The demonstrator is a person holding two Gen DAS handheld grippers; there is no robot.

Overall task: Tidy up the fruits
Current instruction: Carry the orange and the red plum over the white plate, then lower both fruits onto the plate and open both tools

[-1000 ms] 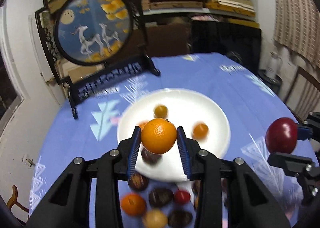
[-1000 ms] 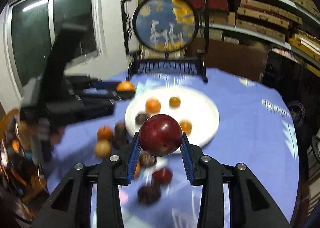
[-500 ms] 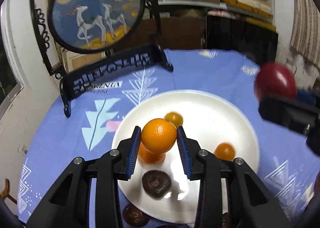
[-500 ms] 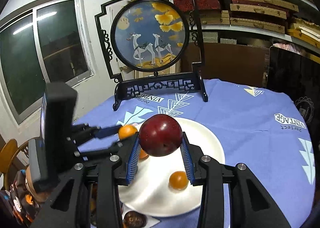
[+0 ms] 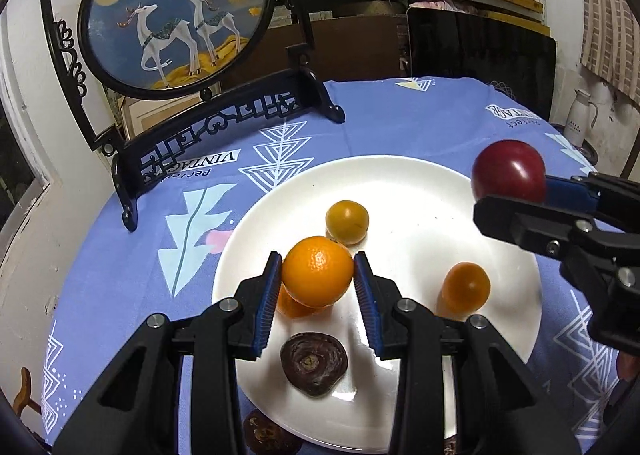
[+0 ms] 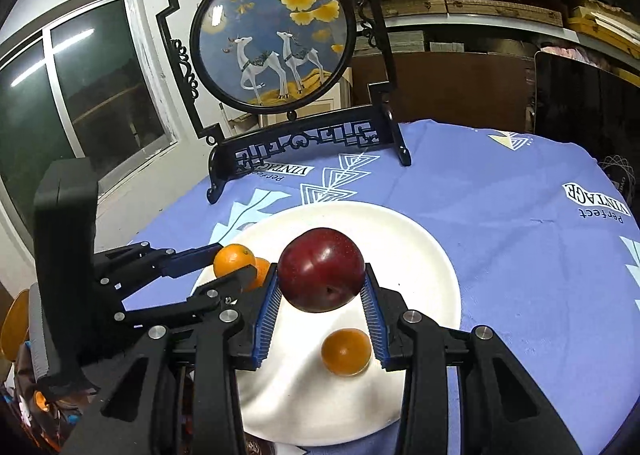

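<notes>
My left gripper (image 5: pixel 317 287) is shut on an orange (image 5: pixel 317 271) and holds it just above the left part of the white plate (image 5: pixel 400 183). My right gripper (image 6: pixel 320 301) is shut on a dark red plum (image 6: pixel 321 275) above the plate (image 6: pixel 420 239); the plum also shows in the left wrist view (image 5: pixel 508 174). On the plate lie a yellow fruit (image 5: pixel 346 221), a small orange fruit (image 5: pixel 465 288), another orange fruit (image 5: pixel 290 305) under the held one, and a dark wrinkled fruit (image 5: pixel 314 362).
A black-framed round deer screen (image 5: pixel 180 11) stands on the blue tablecloth (image 5: pixel 400 123) behind the plate. More dark fruit (image 5: pixel 264 433) lies off the plate's near edge. Shelves and a dark panel stand behind the table.
Both grippers moved forward over the plate with their fruit. The right gripper with the plum came lower and closer over the plate's right side.
</notes>
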